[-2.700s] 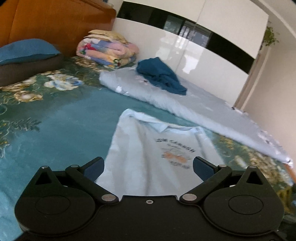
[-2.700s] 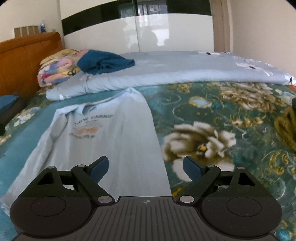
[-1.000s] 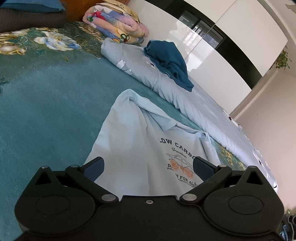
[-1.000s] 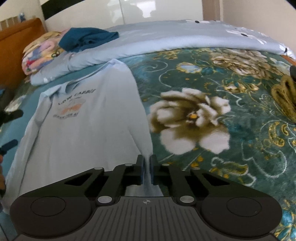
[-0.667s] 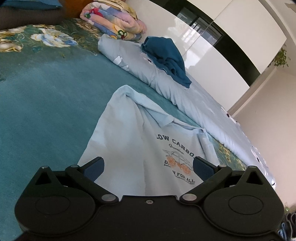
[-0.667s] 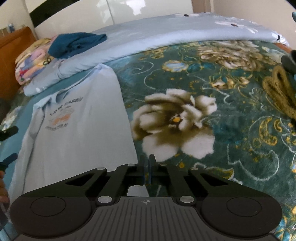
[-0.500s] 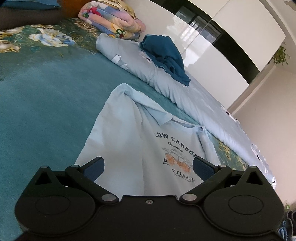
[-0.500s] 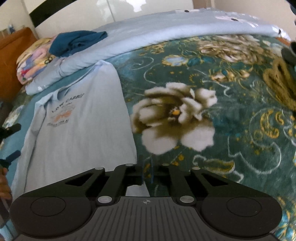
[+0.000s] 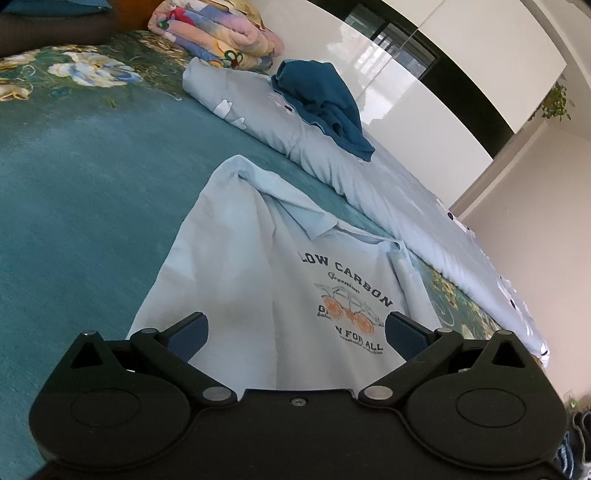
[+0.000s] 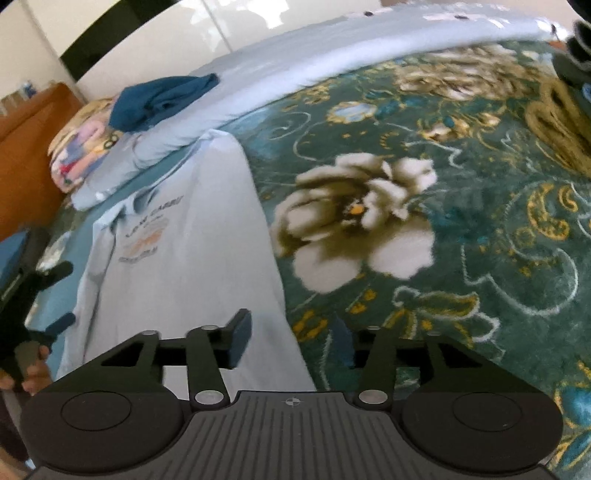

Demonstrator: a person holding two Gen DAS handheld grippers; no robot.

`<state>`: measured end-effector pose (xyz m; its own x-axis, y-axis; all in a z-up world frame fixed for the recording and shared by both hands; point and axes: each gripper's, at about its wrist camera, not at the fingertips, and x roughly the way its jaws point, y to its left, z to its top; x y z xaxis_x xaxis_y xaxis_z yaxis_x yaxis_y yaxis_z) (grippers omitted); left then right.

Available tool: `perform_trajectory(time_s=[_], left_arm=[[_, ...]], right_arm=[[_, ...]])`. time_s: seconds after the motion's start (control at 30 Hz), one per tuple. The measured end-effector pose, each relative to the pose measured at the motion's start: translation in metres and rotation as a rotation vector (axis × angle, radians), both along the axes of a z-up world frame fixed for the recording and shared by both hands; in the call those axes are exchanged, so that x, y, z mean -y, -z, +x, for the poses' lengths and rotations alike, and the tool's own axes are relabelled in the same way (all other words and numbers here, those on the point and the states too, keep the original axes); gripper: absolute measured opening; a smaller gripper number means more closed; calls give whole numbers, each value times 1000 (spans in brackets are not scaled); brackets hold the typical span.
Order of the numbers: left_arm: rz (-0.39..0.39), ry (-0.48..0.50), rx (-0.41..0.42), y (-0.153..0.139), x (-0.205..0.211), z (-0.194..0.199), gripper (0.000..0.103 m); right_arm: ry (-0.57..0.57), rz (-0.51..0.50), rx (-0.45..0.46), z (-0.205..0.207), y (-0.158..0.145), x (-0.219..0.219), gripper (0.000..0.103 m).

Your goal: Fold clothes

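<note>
A light blue polo shirt (image 9: pixel 236 273) with a "LOW CARBON" print lies face up on the teal flowered bedspread (image 9: pixel 74 192), one sleeve folded in. My left gripper (image 9: pixel 297 332) hovers open just above the shirt's lower left part, nothing between its pads. In the right wrist view the shirt (image 10: pixel 184 266) runs up the left half. My right gripper (image 10: pixel 291 339) is at its lower right edge with its jaws opening. The cloth edge lies between them, but the pads do not press on it. The left gripper (image 10: pixel 48 295) shows at that view's left edge, held by a hand (image 10: pixel 31 369).
A dark blue garment (image 9: pixel 325 99) lies on a rolled pale blue duvet (image 9: pixel 369 177) beyond the shirt. A folded colourful quilt (image 9: pixel 218 33) sits by the wooden headboard (image 10: pixel 26 147). A glossy white wardrobe (image 9: pixel 424 96) stands behind the bed.
The right gripper, shut on the shirt's lower right edge a second ago, has sprung apart and let the cloth go. The left gripper has stayed open over the shirt.
</note>
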<state>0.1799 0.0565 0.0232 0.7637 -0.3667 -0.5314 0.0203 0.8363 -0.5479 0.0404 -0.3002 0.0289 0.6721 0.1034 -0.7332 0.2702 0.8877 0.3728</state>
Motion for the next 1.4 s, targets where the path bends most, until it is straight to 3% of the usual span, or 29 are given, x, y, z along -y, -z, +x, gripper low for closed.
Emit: perform_trajectory(time_s=[0.2, 0.3, 0.37, 0.47, 0.7, 0.83, 0.93, 1.0, 1.07, 1.4], left_arm=[[-5, 9, -11, 2, 0, 1, 101], [-10, 10, -14, 3, 0, 2, 101], [-11, 11, -17, 3, 1, 2, 101], [-11, 12, -19, 3, 2, 2, 101], [-13, 8, -20, 3, 1, 1, 101], [-13, 11, -19, 3, 2, 0, 101], [-12, 16, -17, 3, 3, 0, 101], [-12, 15, -24, 4, 3, 0, 101], [-15, 14, -27, 4, 2, 1, 101], [-26, 3, -32, 4, 0, 2, 101]], right_arm=[[-63, -49, 11, 4, -2, -13, 51], [-62, -49, 2, 5, -3, -15, 43], [-69, -18, -5, 7, -2, -14, 31], [-88, 72, -15, 11, 2, -10, 31], [-112, 140, -21, 14, 8, -4, 31], [-107, 124, -30, 15, 8, -1, 36], [-99, 100, -45, 15, 7, -1, 33], [-81, 107, -42, 14, 6, 2, 25], [-69, 117, -40, 14, 5, 5, 9], [-57, 42, 17, 25, -28, 21, 2]])
